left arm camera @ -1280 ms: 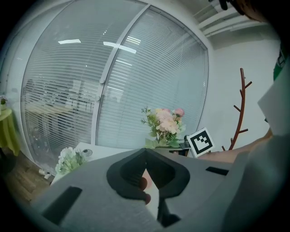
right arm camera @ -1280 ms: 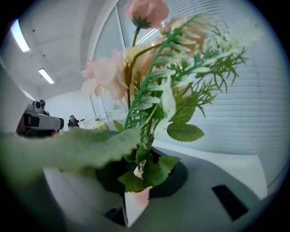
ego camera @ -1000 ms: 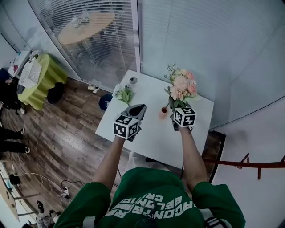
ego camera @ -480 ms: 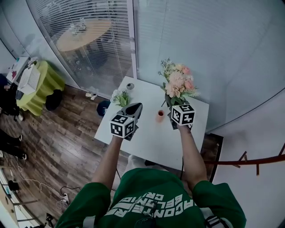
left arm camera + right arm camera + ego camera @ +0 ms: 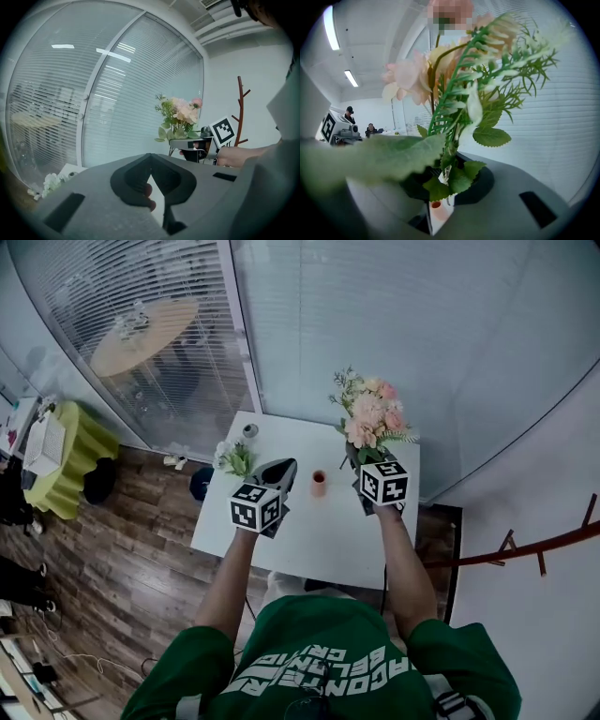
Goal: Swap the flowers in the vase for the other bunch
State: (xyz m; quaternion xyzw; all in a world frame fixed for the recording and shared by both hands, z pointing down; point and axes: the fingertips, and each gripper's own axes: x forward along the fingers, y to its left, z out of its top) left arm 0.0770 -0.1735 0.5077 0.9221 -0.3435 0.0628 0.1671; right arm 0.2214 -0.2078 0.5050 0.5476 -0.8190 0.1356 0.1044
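Observation:
My right gripper (image 5: 362, 461) is shut on the stems of the pink bouquet (image 5: 373, 416) and holds it upright, well above the white table (image 5: 319, 535). In the right gripper view the green stems (image 5: 446, 164) run down between the jaws, with the small orange vase (image 5: 436, 206) far below. The vase (image 5: 318, 484) stands on the table between my two grippers, with nothing in it. A white bunch (image 5: 232, 457) lies near the table's far left corner. My left gripper (image 5: 284, 468) hovers left of the vase, shut and holding nothing (image 5: 151, 155).
A small grey round object (image 5: 249, 430) sits at the table's far left corner. Glass walls with blinds (image 5: 309, 324) stand right behind the table. A brown coat stand (image 5: 525, 545) is at the right. Wooden floor (image 5: 122, 540) lies to the left.
Both grippers have risen away from the table, the right one carrying the pink bouquet higher. The vase and white bunch have stayed where they were on the table.

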